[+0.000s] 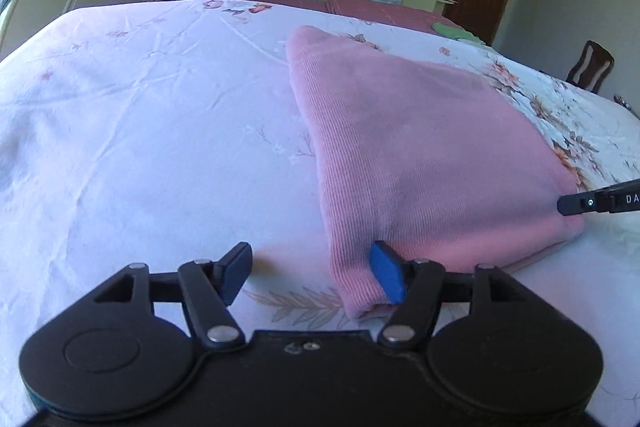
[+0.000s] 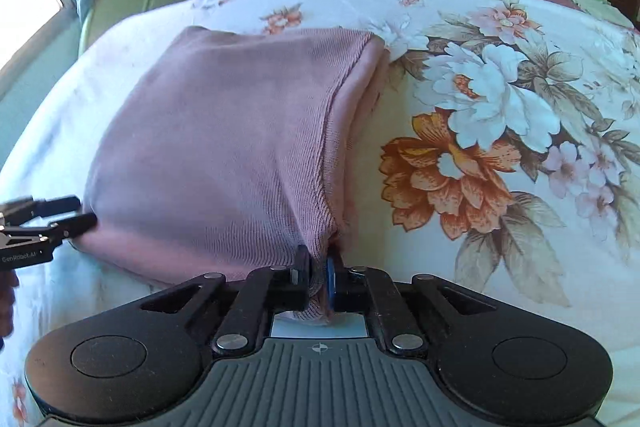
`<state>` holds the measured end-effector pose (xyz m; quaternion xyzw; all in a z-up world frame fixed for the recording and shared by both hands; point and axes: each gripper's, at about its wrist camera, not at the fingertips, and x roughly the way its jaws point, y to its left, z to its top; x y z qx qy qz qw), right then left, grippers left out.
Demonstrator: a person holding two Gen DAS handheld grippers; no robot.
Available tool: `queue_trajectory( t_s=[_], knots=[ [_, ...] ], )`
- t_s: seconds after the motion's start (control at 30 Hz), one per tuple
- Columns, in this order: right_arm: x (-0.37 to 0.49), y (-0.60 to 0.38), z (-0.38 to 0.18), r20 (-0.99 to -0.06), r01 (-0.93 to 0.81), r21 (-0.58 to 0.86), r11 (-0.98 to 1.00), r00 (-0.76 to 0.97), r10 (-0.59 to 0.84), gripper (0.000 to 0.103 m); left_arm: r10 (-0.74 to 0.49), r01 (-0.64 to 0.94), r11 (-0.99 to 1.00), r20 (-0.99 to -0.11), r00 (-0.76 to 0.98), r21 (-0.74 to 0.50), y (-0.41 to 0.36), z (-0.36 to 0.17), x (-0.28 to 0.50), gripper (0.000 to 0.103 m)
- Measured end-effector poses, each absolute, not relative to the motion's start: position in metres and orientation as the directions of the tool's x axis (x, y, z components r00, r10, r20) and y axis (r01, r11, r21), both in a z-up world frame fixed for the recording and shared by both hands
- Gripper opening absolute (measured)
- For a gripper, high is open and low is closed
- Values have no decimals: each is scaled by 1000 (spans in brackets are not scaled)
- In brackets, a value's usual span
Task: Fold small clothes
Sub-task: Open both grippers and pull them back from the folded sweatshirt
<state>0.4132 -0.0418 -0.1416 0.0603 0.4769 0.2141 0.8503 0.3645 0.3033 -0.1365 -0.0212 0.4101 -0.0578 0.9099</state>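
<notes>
Left wrist view first: your left gripper [image 1: 312, 273] stands with its jaws apart at the near left corner of the folded pink garment [image 1: 420, 147], clamping nothing. One blue pad [image 1: 387, 277] rests against the cloth's corner, and the other hangs over bare bed sheet [image 1: 140, 127] to the left. From this gripper the garment lies ahead and to the right, its long side running away toward the far edge of the bed. Moving right, the tip of your right gripper [image 1: 568, 205] shows at the garment's near right corner.

Right wrist view confirms it: the right gripper [image 2: 316, 281] is pinched tight on that near right corner, cloth bunched between the pads. The left gripper [image 2: 82, 213] sits at the opposite near corner, jaws parted. Both hands are equally close, each at its own near corner; judging by this, the next fold depends on your left gripper closing on its corner to match.
</notes>
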Motion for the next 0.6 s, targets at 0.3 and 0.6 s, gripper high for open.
queue_trajectory(
  t_s=[0.3,0.6],
  knots=[
    [376,-27,-134,-777,-310,201,929,527,344,32,-82,88,996,-749,658,-32,277,-154,339,84],
    [333,-46,-112,-735,-249,203,947,601,315,82,-30,31,999,-670,742,-9,257,-102,278,96]
  ],
)
